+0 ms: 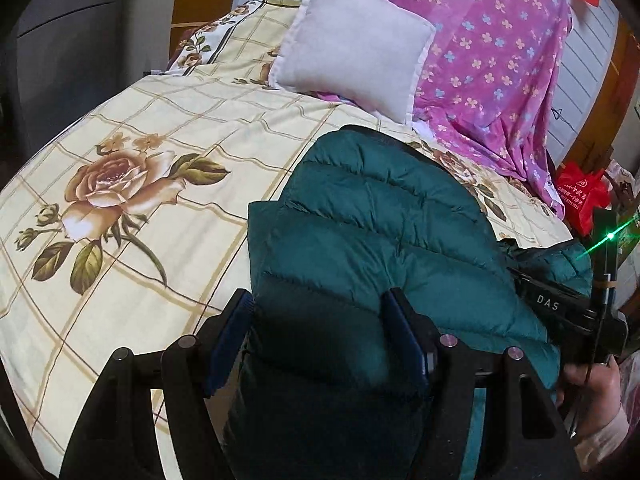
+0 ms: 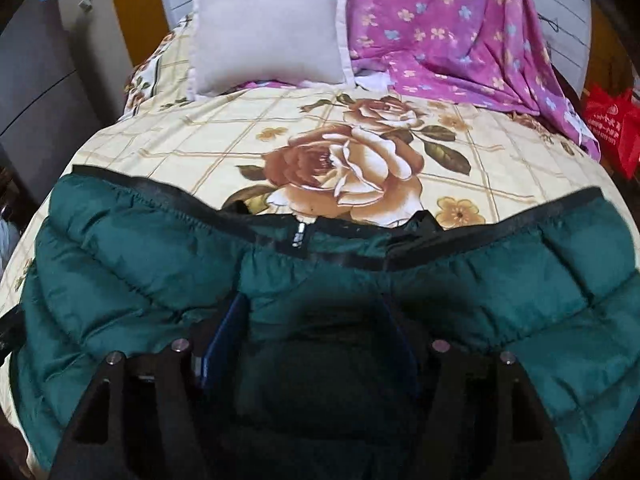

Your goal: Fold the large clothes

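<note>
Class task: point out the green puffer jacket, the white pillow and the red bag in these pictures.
green puffer jacket (image 2: 540, 280): right wrist view, quilted panel.
white pillow (image 2: 268, 28): right wrist view, centre of its front.
red bag (image 1: 580, 196): left wrist view, printed face.

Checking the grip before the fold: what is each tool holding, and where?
Both have the green puffer jacket bunched between their fingers: left tool on one quilted side, right tool just below its black-trimmed edge.

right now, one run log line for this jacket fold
stage: fold in progress | left gripper: jacket between fingers | right gripper: jacket between fingers | green puffer jacket: on floral bedsheet
</note>
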Tool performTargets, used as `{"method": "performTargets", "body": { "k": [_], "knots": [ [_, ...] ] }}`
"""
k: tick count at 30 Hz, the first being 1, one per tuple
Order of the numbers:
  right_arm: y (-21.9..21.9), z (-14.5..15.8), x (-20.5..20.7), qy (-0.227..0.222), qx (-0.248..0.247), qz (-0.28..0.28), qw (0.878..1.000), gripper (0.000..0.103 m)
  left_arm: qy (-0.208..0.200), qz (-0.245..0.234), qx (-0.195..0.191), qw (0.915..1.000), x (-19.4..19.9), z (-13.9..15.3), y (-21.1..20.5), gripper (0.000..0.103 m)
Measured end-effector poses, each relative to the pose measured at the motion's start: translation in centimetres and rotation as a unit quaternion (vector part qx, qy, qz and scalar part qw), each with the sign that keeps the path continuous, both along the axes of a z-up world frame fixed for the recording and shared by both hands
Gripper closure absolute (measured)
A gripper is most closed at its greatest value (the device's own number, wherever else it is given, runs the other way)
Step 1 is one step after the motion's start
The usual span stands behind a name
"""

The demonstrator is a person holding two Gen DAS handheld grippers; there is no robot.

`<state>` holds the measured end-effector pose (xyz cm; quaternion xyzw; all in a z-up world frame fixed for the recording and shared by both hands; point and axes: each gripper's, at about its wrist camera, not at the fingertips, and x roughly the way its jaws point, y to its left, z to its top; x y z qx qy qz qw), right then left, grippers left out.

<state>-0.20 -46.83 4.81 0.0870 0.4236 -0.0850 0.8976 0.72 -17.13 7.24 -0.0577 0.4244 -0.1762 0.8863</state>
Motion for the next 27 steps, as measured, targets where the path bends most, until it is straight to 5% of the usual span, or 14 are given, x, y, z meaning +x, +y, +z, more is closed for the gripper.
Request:
{"method": "performTargets", "body": {
  "k": [10, 19, 23, 27],
  "knots": [
    [3.9, 6.2, -1.2, -0.048, 0.027, 0.051, 0.997, 0.032, 0.002, 0.004, 0.010, 0.9999, -0.2, -0.2, -0.1, 0.056],
    [8.0, 1.2, 5.4, 0.027, 0.018, 0.074, 0.997, 0.032, -0.001, 0.006, 0.022, 0.9997, 0.1, -0.6, -0.2, 0.056],
    [7.2, -0.2, 5.8, 0.019, 0.037, 0.064, 0.997, 0.032, -0.001, 0.006, 0.024, 0.9997, 0.2, -0.5, -0.3, 0.056],
    [6.4, 1.6, 3.8, -0.005, 0.052, 0.060, 0.997, 0.032, 0.000, 0.007, 0.020, 0.9998, 0.1, -0.2, -0.2, 0.056]
  ]
}}
